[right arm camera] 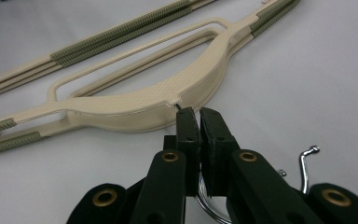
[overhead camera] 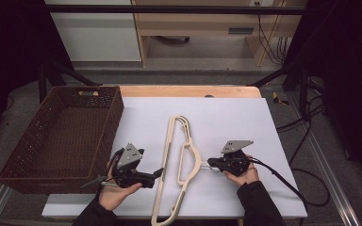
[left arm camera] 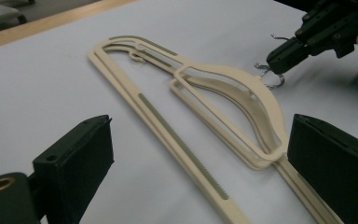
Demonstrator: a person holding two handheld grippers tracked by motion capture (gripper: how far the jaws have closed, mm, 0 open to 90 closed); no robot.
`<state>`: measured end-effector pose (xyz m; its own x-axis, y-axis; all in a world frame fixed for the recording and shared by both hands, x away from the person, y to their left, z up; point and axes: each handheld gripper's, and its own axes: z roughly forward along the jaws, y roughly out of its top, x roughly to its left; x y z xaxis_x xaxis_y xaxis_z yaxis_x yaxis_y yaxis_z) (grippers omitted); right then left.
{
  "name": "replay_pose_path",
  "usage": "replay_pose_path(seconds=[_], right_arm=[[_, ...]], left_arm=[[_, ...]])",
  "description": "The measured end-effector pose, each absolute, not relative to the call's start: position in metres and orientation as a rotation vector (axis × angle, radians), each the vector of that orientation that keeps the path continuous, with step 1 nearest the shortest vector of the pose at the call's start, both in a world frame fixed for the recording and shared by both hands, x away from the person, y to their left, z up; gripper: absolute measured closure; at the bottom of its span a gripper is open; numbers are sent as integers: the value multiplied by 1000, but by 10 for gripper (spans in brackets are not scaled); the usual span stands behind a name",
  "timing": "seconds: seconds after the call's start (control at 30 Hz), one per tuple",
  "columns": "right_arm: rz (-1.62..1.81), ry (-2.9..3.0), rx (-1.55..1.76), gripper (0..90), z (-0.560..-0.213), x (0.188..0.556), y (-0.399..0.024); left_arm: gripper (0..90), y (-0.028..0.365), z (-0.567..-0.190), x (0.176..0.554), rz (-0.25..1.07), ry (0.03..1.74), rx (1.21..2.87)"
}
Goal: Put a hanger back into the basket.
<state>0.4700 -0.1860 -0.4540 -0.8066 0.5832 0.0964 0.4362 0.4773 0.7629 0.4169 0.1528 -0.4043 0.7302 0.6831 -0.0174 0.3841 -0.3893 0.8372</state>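
Several cream plastic hangers (overhead camera: 179, 155) lie stacked on the white sheet, their metal hooks (left arm camera: 270, 77) pointing right. My right gripper (overhead camera: 210, 163) is shut on the hook wires (right arm camera: 209, 205) just at the hangers' neck (right arm camera: 177, 100); in the right gripper view its jaws (right arm camera: 199, 116) meet with only a thin gap. My left gripper (overhead camera: 159, 173) is open, low over the sheet just left of the hangers' long bar. In the left gripper view its jaws (left arm camera: 200, 135) stand wide apart and touch nothing, with the hangers (left arm camera: 223, 88) lying ahead of them and the right gripper (left arm camera: 279, 58) beyond.
A dark brown wicker basket (overhead camera: 115, 122) stands at the left, overhanging the table's front left corner. The white sheet (overhead camera: 226, 117) covers the wooden tabletop (overhead camera: 188, 91). A black cable (overhead camera: 283, 181) trails from the right gripper off the table's right side.
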Motion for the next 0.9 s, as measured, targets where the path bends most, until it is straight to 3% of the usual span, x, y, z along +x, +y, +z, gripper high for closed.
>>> replay_pose_path(seconds=[0.43, 0.9], right_arm=[[1231, 2551, 907, 877, -443, 466, -185], [1239, 2545, 896, 882, -427, 460, -180]], left_arm=[[142, 88, -421, 417, 364, 737, 2153], [371, 38, -437, 433, 309, 729, 2233]])
